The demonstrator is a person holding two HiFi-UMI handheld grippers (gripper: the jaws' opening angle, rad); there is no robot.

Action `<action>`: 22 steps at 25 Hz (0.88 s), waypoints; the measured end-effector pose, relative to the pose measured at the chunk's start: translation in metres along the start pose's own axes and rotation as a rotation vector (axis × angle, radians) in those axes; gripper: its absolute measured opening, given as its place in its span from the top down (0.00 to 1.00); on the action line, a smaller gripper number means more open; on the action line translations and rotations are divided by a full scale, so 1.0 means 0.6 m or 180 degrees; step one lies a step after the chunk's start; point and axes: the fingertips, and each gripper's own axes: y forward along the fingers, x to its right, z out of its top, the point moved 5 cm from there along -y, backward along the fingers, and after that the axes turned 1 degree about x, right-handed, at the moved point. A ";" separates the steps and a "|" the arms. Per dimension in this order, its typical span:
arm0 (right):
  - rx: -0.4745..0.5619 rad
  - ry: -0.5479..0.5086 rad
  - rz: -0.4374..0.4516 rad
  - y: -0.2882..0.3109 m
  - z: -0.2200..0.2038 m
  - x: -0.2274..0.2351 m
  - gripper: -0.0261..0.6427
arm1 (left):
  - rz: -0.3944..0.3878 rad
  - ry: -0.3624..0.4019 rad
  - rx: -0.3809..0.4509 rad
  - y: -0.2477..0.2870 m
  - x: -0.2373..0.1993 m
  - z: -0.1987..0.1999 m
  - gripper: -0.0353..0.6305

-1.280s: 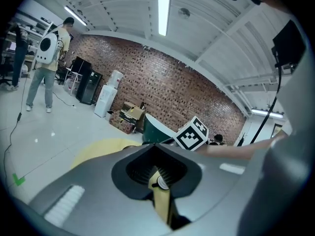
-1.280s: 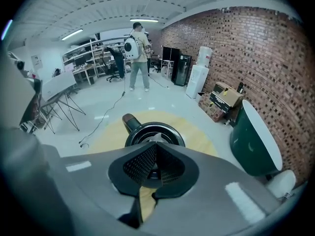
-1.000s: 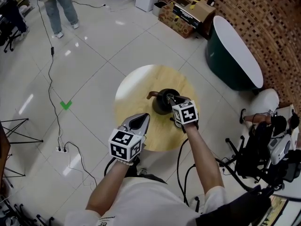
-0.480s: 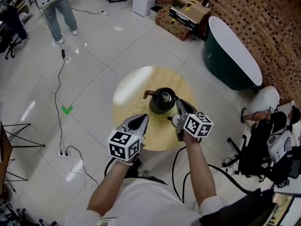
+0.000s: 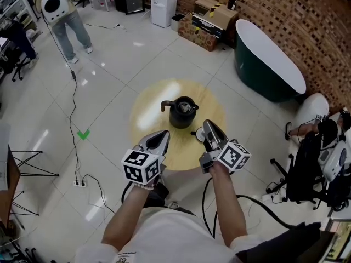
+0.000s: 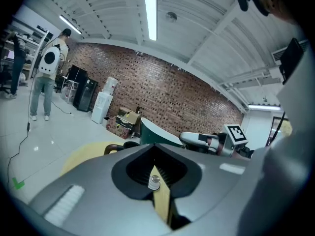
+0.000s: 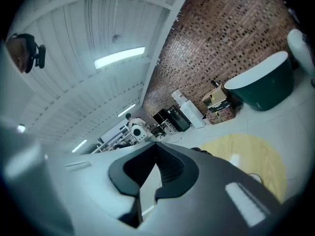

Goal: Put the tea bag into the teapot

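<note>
A black teapot (image 5: pixel 181 114) with a brown handle stands near the middle of the round wooden table (image 5: pixel 151 106). Something pale shows at its top opening; I cannot tell if it is the tea bag. My right gripper (image 5: pixel 208 127) is shut and holds nothing. It hangs over the table's near right part, just right of the teapot and apart from it. A small round object (image 5: pixel 196 134) lies on the table beside its tip. My left gripper (image 5: pixel 162 135) is shut with nothing in it, over the table's near edge. In the left gripper view the teapot (image 6: pixel 122 145) peeks above the jaws.
A dark green bathtub (image 5: pixel 269 64) stands at the back right, with cardboard boxes (image 5: pixel 211 18) behind it. A person (image 5: pixel 63 15) stands at the far left. Cables (image 5: pixel 74 119) run over the tiled floor at left. Dark equipment (image 5: pixel 318 169) crowds the right side.
My right gripper has drawn back from above the teapot toward me and to the right. The left gripper has stayed about where it was.
</note>
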 end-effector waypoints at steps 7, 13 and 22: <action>0.0453 0.1115 0.0212 -0.106 -0.030 0.025 0.96 | -0.0016 0.0138 -0.0013 -0.038 0.071 -0.021 0.93; 0.0734 0.1743 0.0486 -0.208 -0.069 0.022 0.96 | 0.0001 0.0215 -0.0009 -0.089 0.140 -0.067 0.93; 0.1005 0.2527 0.0751 -0.309 -0.125 -0.015 0.96 | 0.0013 0.0286 -0.0127 -0.163 0.207 -0.127 0.93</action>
